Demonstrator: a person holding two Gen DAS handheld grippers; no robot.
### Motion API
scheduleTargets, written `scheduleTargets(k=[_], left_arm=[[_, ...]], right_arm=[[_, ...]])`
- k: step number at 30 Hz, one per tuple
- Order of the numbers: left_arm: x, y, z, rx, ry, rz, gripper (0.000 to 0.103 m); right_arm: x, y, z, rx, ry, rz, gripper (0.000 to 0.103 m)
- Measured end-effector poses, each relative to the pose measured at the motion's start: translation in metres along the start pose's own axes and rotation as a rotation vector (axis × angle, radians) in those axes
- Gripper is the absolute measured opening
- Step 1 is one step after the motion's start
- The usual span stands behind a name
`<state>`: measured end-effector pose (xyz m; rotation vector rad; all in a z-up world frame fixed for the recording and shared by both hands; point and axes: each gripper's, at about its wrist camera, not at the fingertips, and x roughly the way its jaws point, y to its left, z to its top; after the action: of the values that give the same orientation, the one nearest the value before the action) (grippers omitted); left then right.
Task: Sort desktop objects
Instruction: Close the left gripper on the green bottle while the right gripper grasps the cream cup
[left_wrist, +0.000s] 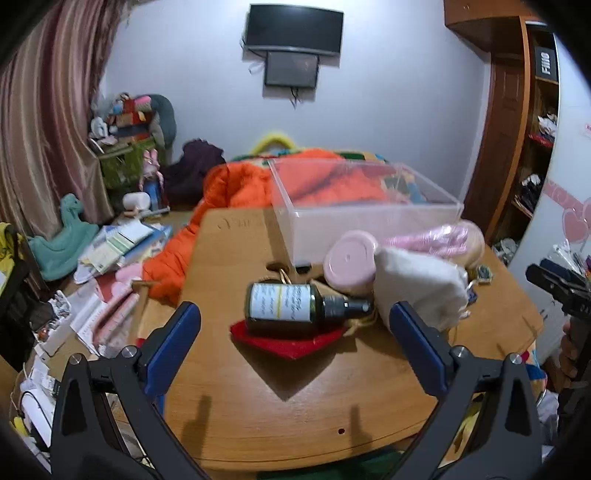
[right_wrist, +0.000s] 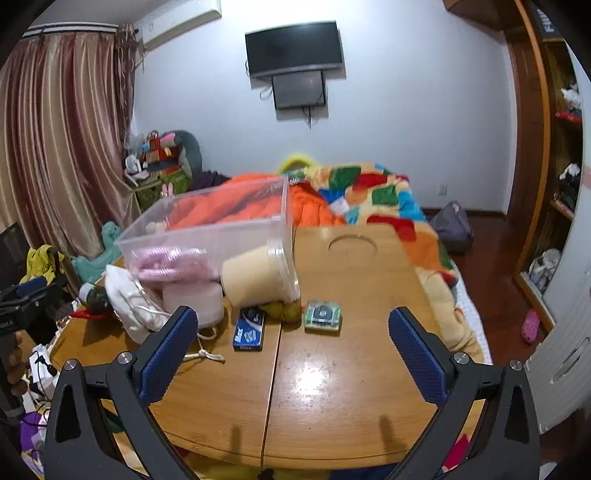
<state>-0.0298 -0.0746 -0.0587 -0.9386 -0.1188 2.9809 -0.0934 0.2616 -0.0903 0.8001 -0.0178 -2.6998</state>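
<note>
Seen from the left wrist, the left hand-held gripper (left_wrist: 293, 326) hangs over the near edge of the wooden surface (left_wrist: 303, 398) with its blue pads spread wide and nothing between them, pitched down at the clutter as if lining up a first pick.

Going left to right in that view: at about 12 o'clock from the pads a dark glass spray bottle (left_wrist: 295, 308) lies on its side across a red felt piece (left_wrist: 291, 345), its nozzle pointing to 3 o'clock. It looks tipped over, not set down, so it may roll when touched. At 1 o'clock a pink-lidded jar (left_wrist: 351, 264) also lies on its side, touching a white drawstring pouch (left_wrist: 417, 288) at 2 o'clock. Behind them, at 12 to 1 o'clock, the clear plastic bin (left_wrist: 354, 218) stands open-topped at the far edge and looks empty; judging by the task, it is where the things are to go.

From the right wrist, the right hand-held gripper (right_wrist: 291, 347) is equally spread and empty. At 11 o'clock from it lies a blue card box (right_wrist: 249, 328), at 12 o'clock a beige tub (right_wrist: 258, 277) toppled against the bin, and just right of 12 a small green case (right_wrist: 322, 314) flat on the surface. Nothing appears sorted yet.
</note>
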Motion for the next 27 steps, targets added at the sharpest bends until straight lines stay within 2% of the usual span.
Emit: scheduleTargets(k=[7,12,18,21,25,27], left_arm=[[0.033,0.002,0.003,0.026,0.048,-0.009,0.103],[0.045,0.013,0.012,0.016,0.088,-0.074,0.103],[0.058,0.009,0.016,0.07,0.132,-0.116,0.103],[0.06,0.004,0.016,0.1,0.123,-0.097,0.103],[0.062,0.008,0.019,0.081,0.119,-0.128,0.103],[0.064,0.011,0.019,0.07,0.122,-0.134,0.096]], right_arm=[[0.03,0.01,0.002,-0.049,0.078,0.003,0.103],[0.047,0.019,0.012,-0.103,0.102,0.005,0.103],[0.074,0.027,0.023,-0.113,0.155,0.025,0.103],[0.089,0.029,0.026,-0.136,0.179,-0.011,0.103],[0.1,0.027,0.03,-0.138,0.19,-0.03,0.103],[0.101,0.027,0.031,-0.142,0.186,-0.026,0.103]])
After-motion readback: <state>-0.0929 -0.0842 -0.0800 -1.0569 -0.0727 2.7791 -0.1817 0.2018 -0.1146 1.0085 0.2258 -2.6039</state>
